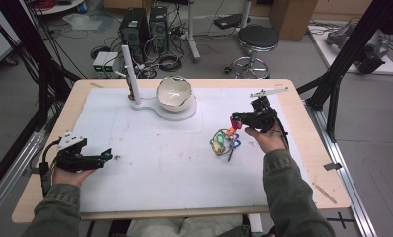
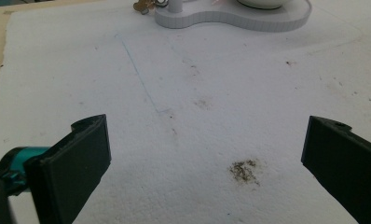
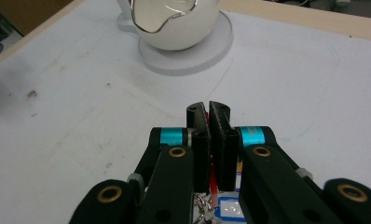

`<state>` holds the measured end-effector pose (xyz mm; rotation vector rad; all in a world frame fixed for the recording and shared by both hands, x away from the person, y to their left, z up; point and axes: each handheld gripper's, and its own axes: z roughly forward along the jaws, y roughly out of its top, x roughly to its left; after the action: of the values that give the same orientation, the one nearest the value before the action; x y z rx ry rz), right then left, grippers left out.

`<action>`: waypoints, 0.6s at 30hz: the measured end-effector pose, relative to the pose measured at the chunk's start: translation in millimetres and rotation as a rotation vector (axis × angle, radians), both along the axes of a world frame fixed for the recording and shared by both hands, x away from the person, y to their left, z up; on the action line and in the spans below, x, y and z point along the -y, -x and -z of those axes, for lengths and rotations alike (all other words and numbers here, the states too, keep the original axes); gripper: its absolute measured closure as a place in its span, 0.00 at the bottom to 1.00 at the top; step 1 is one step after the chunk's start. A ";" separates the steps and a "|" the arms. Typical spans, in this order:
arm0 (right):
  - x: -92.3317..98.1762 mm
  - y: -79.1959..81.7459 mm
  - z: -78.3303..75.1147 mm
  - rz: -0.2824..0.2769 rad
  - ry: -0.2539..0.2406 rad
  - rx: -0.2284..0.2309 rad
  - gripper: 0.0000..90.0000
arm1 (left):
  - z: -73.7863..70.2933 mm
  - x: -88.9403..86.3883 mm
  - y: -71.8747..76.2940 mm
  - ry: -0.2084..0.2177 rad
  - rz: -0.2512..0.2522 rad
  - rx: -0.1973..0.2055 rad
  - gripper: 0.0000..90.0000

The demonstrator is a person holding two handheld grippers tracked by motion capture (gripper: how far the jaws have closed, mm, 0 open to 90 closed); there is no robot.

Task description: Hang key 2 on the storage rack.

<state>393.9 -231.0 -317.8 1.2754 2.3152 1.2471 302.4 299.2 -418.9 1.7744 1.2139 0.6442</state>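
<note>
My right gripper (image 1: 235, 120) is over the right half of the white mat (image 1: 150, 163), its jaws shut on a thin red strap (image 3: 213, 186). From that strap a bunch of coloured clips and rings (image 1: 225, 142) dangles just below the jaws; I cannot tell whether it touches the mat. In the right gripper view the jaws (image 3: 208, 109) are pressed together and point toward a white eggshell-shaped bowl (image 3: 174, 23). My left gripper (image 1: 105, 154) rests low at the mat's left edge, open, with nothing between its fingers (image 2: 76, 163).
The bowl (image 1: 174, 93) sits on a white stand (image 1: 182, 112) with an upright post (image 1: 129, 74) at the back centre. Small metal keys (image 2: 141, 6) lie by the post. Brown stains (image 2: 243, 170) mark the mat. A stool (image 1: 257, 39) and computer towers (image 1: 135, 27) are beyond the table.
</note>
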 end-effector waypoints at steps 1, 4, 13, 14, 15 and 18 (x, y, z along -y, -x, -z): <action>-0.8 -0.4 -2.3 -0.001 -0.001 0.004 0.98 | 0.0 0.0 0.0 0.000 0.001 0.000 0.02; -2.9 -1.2 -8.6 -0.004 -0.010 0.007 0.98 | -0.1 0.0 -0.1 0.002 0.002 0.000 0.02; -8.1 -5.1 -24.9 -0.021 -0.044 0.027 0.98 | -0.5 -0.1 0.2 0.008 0.002 0.003 0.02; -8.3 -6.1 -26.4 -0.022 -0.049 0.030 0.98 | -0.6 -0.2 0.2 0.008 0.002 0.003 0.02; -8.6 -6.8 -27.8 -0.024 -0.054 0.032 0.98 | -0.6 -0.2 0.2 0.008 0.002 0.003 0.02; -10.9 -7.6 -32.2 -0.031 -0.063 0.035 0.98 | -0.4 -0.2 -0.1 0.009 0.004 0.001 0.02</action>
<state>401.4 -220.0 -285.6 1.2318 2.2971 1.3507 302.5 299.4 -418.5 1.7679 1.2107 0.6363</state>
